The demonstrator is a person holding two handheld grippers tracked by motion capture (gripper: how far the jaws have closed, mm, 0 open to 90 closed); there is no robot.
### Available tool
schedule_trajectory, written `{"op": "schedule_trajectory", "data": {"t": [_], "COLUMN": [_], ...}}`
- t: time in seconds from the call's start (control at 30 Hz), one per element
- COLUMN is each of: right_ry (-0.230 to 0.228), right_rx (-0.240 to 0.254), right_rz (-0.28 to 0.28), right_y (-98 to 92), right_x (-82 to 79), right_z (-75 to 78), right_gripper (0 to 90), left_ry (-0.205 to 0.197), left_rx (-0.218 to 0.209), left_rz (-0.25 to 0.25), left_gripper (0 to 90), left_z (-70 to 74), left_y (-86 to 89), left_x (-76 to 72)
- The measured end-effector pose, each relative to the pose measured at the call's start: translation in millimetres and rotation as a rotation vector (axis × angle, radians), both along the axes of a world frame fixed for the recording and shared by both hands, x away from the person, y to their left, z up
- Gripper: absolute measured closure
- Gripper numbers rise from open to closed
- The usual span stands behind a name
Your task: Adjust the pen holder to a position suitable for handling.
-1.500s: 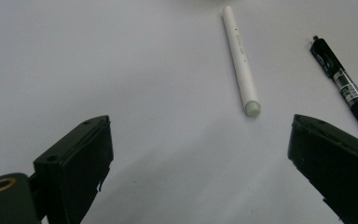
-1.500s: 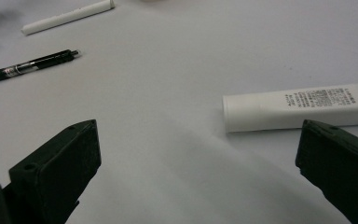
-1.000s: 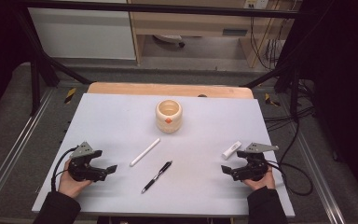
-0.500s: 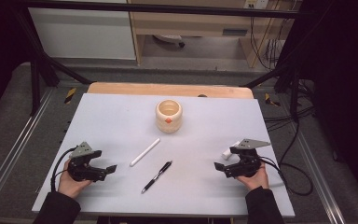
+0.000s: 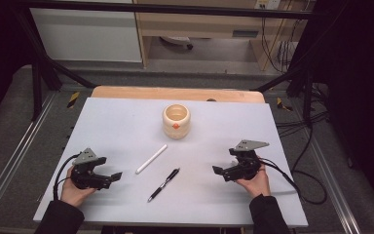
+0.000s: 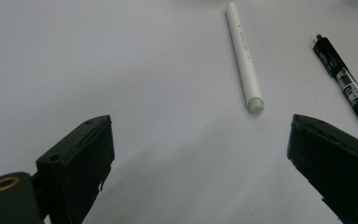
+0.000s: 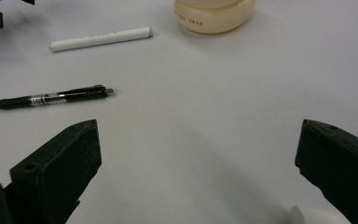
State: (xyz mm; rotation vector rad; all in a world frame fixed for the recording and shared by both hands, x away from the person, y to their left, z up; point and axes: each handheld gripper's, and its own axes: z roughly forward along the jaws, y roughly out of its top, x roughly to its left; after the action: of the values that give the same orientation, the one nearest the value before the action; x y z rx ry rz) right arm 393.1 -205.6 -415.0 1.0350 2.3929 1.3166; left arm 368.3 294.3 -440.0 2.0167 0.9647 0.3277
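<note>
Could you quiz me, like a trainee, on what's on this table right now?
1. True or false: the black pen touches the white pen.
2. What stands at the far middle of the table? A) a cup B) a book C) a plate
3. Fill in: the jaws of the left gripper and the right gripper are both ____.

Key
1. False: they lie apart, side by side.
2. A: the cream cup.
3. Open: each gripper view shows a wide gap between its jaws, with nothing held.
</note>
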Motion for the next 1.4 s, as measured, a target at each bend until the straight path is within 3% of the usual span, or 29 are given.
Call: {"op": "schedule_trajectory", "data": {"t": [0.63, 0.83, 1.4], "right_ry": [-0.029, -0.038, -0.067], "right_rx": [-0.027, -0.015, -0.046], "right_rz": [0.043, 0.043, 0.057], "right_y": [45.5, 60.2, 103.0], "right_x": [19.2, 29.4, 56.0], "right_z": [11.9, 18.3, 29.7], "right_gripper": [1.0, 1.4, 1.7], "left_ry": [0.001, 0.003, 0.002], "left_rx": [0.002, 0.003, 0.007], "left_rz": [0.001, 0.002, 0.003], "left_gripper": [7.3, 7.3, 7.5], "left_z": [-0.4, -0.5, -0.3], "left_y": [0.2, 0.3, 1.9], "left_x": [0.6, 0.7, 1.1]}}
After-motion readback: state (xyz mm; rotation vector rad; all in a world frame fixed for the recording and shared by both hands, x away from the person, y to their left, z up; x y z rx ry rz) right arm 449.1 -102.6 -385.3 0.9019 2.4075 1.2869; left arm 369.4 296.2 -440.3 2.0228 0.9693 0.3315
